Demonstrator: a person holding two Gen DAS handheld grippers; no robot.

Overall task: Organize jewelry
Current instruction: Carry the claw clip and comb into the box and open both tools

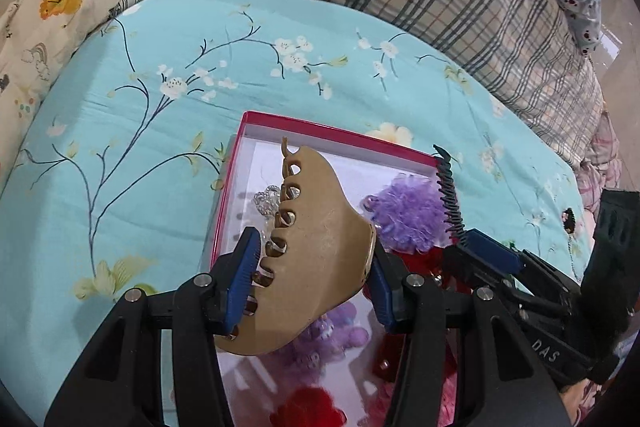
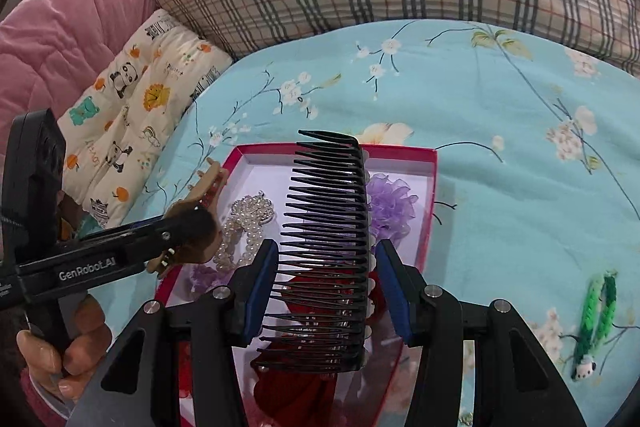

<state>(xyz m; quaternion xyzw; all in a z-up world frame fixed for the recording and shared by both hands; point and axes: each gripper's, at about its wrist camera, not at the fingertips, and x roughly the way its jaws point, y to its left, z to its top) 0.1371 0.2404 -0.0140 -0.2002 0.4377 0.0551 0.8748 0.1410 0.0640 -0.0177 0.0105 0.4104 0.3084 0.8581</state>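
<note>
left gripper (image 1: 312,279) is clamped on a tan claw clip (image 1: 316,251), pads on its two sides, clip's long axis running forward along the fingers, teeth to the left. it hangs right over the near-left part of the red box (image 1: 240,163), not touching the floor of it as far as i can tell. right gripper (image 2: 326,291) grips a black comb (image 2: 332,247); the pads look pressed on teeth side and spine, though the right pad's contact is hard to read. comb's long axis points away along the fingers, teeth to the left, held over the box middle.

inside the box: pearl piece (image 2: 250,227) left, purple flower (image 2: 390,205) far right, red fabric bits (image 2: 304,391) near. box sits on the blue floral sheet (image 1: 120,147). green panda clip (image 2: 596,327) lies on the sheet right of the box, well apart from it, nearer the right gripper.

judgement: both pieces are already above the box, so the drop is straight down for each. the two grippers are close side by side; letting go one at a time avoids a knock.
</note>
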